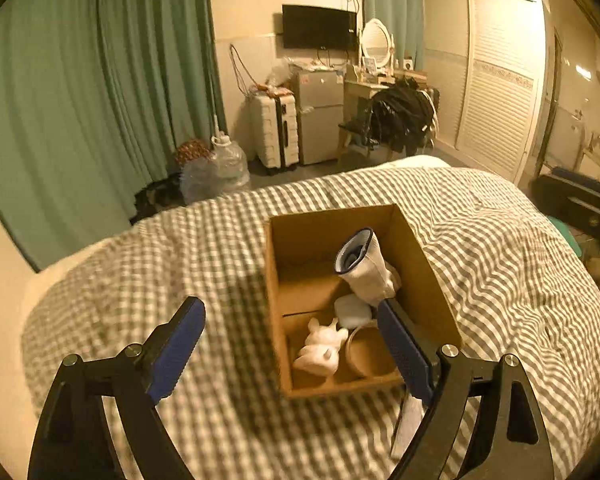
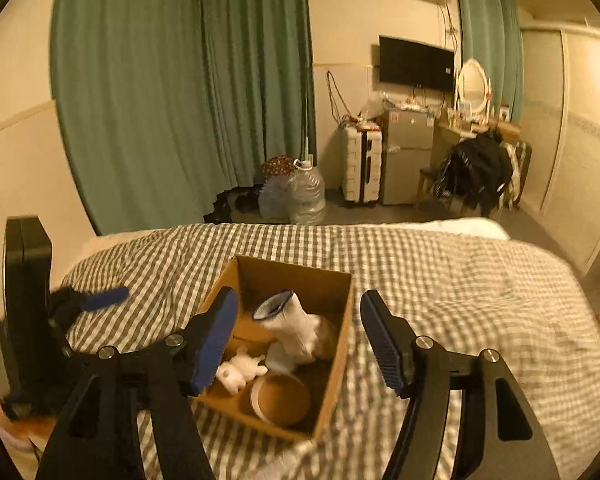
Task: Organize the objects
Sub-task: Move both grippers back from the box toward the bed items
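An open cardboard box (image 1: pixel 428 264) sits on the checked bedspread (image 1: pixel 140 280). In it lie a white tube-shaped object with a dark blue rim (image 1: pixel 366 268), a white figurine (image 1: pixel 320 350), a small white object (image 1: pixel 352 310) and a round tan container (image 1: pixel 366 354). My left gripper (image 1: pixel 292 344) is open and empty, its right finger over the box's near right corner. In the right wrist view the box (image 2: pixel 340 344) holds the same tube (image 2: pixel 290 324), figurine (image 2: pixel 240 370) and round container (image 2: pixel 280 400). My right gripper (image 2: pixel 296 342) is open and empty above the box.
The left gripper's blue pad (image 2: pixel 104 299) shows at the left of the right wrist view. Beyond the bed are green curtains (image 1: pixel 100 100), water jugs (image 1: pixel 228 164), a white suitcase (image 1: pixel 274 132), a small fridge (image 1: pixel 320 116) and a chair with dark clothes (image 1: pixel 400 116).
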`<control>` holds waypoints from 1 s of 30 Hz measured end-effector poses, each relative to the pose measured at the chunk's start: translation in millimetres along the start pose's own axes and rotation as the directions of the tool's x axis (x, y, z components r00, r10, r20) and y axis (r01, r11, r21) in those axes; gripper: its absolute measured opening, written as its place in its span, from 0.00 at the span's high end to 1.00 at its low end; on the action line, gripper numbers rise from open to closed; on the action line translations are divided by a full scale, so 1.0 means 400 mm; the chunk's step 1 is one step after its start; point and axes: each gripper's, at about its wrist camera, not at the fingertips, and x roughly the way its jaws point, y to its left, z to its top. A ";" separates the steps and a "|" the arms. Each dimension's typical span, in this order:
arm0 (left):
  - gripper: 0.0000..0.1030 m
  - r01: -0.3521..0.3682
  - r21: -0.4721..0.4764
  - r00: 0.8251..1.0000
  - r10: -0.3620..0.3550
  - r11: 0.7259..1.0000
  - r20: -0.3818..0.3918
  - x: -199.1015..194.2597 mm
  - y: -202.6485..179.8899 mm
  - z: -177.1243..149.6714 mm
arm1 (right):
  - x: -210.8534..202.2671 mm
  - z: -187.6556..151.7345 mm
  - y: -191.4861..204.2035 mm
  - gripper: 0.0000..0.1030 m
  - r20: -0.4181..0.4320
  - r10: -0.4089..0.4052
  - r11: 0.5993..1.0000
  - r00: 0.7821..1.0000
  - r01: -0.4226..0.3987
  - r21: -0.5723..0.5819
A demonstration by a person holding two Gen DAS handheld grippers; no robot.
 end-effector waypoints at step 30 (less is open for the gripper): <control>0.09 -0.115 0.039 0.976 0.120 0.993 -0.180 -0.119 -0.023 -0.535 | -0.139 -0.577 0.281 0.27 -0.382 -0.016 0.990 0.924 -0.039 -0.135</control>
